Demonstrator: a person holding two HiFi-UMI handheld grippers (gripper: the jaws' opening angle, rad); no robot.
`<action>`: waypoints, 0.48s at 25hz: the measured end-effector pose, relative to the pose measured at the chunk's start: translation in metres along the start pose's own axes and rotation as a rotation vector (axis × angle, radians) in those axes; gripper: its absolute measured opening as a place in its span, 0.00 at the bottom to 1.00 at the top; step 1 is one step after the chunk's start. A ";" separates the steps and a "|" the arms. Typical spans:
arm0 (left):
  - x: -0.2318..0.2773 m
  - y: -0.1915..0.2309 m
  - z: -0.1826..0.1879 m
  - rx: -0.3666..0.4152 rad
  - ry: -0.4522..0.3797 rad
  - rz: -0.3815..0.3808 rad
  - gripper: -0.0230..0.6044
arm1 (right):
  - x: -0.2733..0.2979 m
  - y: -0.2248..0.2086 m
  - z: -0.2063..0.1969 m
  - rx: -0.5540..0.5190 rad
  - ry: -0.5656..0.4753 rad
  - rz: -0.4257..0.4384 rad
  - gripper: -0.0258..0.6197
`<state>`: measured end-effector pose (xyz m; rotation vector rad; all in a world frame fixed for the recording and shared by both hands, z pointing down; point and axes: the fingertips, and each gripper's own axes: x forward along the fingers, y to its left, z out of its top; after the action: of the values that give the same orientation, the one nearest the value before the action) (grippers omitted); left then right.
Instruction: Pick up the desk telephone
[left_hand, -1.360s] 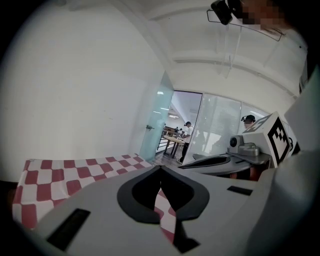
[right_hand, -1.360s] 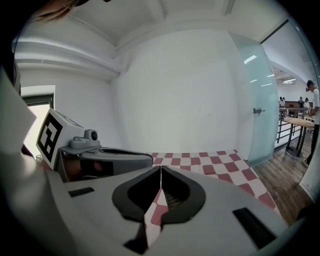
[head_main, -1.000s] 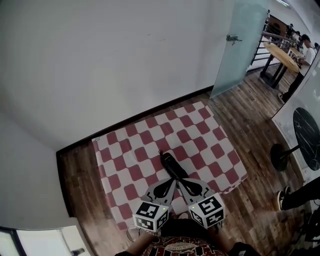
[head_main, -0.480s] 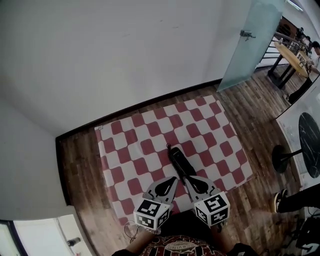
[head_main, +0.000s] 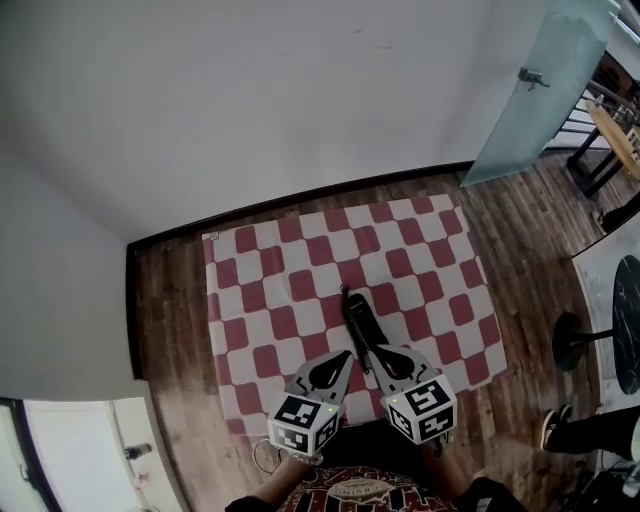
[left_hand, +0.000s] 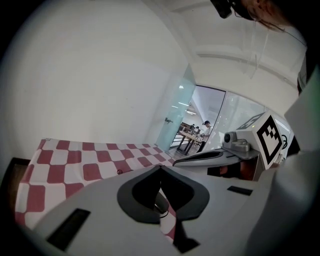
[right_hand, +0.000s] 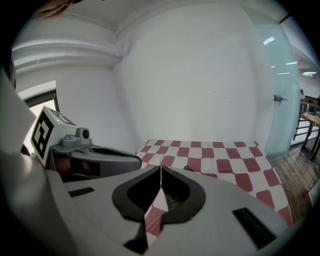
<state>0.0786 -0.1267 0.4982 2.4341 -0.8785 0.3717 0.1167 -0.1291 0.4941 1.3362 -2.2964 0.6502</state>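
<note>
The desk telephone (head_main: 357, 320) shows to us as a slim black handset, long and narrow, lying on the red-and-white checked tablecloth (head_main: 270, 290) between its middle and its near edge, one end pointing toward us and a thin cord curling from its far end. We hold both tools side by side over the near edge, tilted forward and down. The left gripper (head_main: 346, 355) and the right gripper (head_main: 377, 351) each have their jaws pressed together on nothing, tips close to the handset's near end.
</note>
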 end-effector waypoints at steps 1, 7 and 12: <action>0.002 -0.002 0.000 0.001 0.003 0.010 0.04 | 0.000 -0.003 0.000 -0.002 0.005 0.009 0.07; 0.015 -0.005 -0.002 -0.019 0.015 0.045 0.04 | 0.005 -0.014 -0.002 -0.001 0.020 0.060 0.07; 0.023 -0.001 -0.003 -0.005 0.030 0.084 0.04 | 0.013 -0.019 -0.004 -0.008 0.036 0.088 0.07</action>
<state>0.0959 -0.1359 0.5098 2.3861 -0.9702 0.4349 0.1278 -0.1436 0.5084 1.2162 -2.3375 0.6868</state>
